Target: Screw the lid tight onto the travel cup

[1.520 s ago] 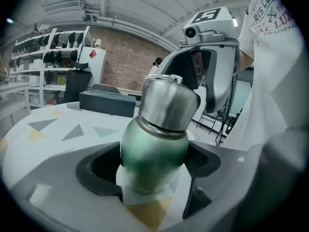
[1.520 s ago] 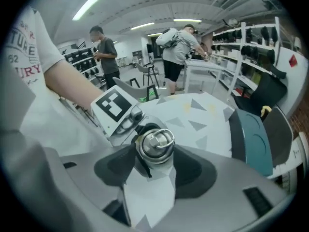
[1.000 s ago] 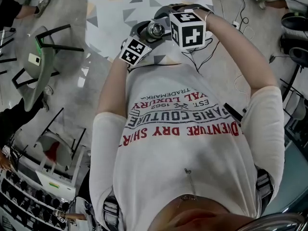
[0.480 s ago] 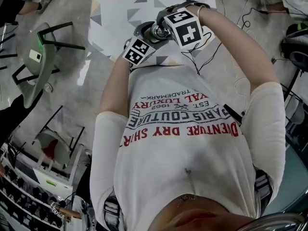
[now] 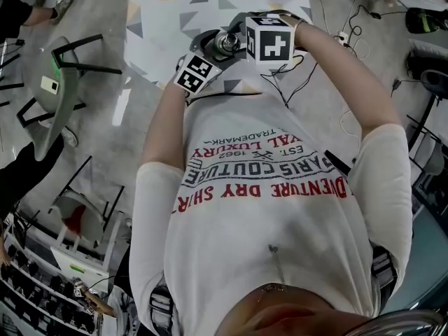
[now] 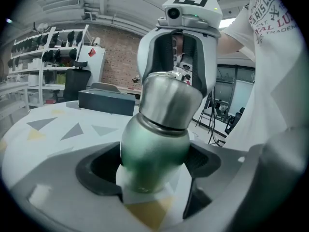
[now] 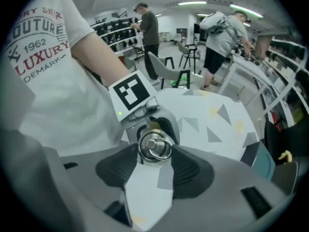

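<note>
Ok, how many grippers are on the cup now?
2. The left gripper clamps the cup body from the side; the right gripper, whose jaws have just been closing, grips the lid from above.

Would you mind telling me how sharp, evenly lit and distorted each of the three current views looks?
Head view: evenly lit, shirt print crisp. Left gripper view: fisheye, dark corners, travel cup near the lens soft with a green sheen. Right gripper view: fisheye too, lid in focus with bright glints.
</note>
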Tool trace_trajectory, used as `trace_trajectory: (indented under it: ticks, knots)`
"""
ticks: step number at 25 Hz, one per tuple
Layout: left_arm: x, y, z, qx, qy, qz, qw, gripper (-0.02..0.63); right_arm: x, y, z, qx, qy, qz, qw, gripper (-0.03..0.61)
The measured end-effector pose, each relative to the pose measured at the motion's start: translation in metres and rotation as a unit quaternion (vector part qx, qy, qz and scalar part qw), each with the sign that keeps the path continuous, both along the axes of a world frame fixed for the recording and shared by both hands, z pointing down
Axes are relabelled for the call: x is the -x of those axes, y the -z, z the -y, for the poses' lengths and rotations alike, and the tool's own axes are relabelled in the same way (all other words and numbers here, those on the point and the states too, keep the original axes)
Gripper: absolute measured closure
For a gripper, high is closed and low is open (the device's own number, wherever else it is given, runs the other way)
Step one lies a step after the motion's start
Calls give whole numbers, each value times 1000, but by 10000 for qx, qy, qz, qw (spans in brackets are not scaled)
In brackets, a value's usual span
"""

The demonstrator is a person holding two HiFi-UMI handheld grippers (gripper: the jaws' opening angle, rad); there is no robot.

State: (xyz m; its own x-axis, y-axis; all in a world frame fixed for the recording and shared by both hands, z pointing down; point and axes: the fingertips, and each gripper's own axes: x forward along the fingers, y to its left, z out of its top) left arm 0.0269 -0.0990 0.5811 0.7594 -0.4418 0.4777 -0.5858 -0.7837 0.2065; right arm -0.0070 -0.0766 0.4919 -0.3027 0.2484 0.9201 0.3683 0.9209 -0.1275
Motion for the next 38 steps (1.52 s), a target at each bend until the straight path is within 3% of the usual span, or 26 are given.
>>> trace_trajectory:
  ticks: [5,10,13,15,20,22,26,29,33,38]
  knots:
    - [1,-2,0,31,-10,11,10000,213,1,-1,3,192,-1322,449,9900,350]
    - [0,-2,1,39,22,-25,10000,213,1,-1,9,274,-2684,688,9604,350]
    - [-1,0,3,-13,39,-77,10000,213,-1,0,9,177,-3082,721,9484,350]
    - [-1,1,3,-24,55,-78,10000,213,-1,1,9,148,-3116,775,9469,350]
    - [-1,0,2,-1,81,-55,10000,213,-2,3,5,-215,-2334,1186,9649,340]
    - [-1,-1,2,3,66,-40,10000,213,-6,2,-1,-348,-1846,1096,9761,307]
    - [0,-1,2,-2,64,-26,10000,213,-9,5,3,-412,-1279,851,9873,305]
    - [0,-2,2,-10,38,-14,10000,213,-10,6,5,-598,-410,498,9961,305]
    - [-1,-2,1,7,19,2,10000,213,-11,1,2,-692,738,32,9949,305]
    - [0,-5,0,37,-33,73,10000,213,-5,-4,2,-610,1421,-143,9879,308]
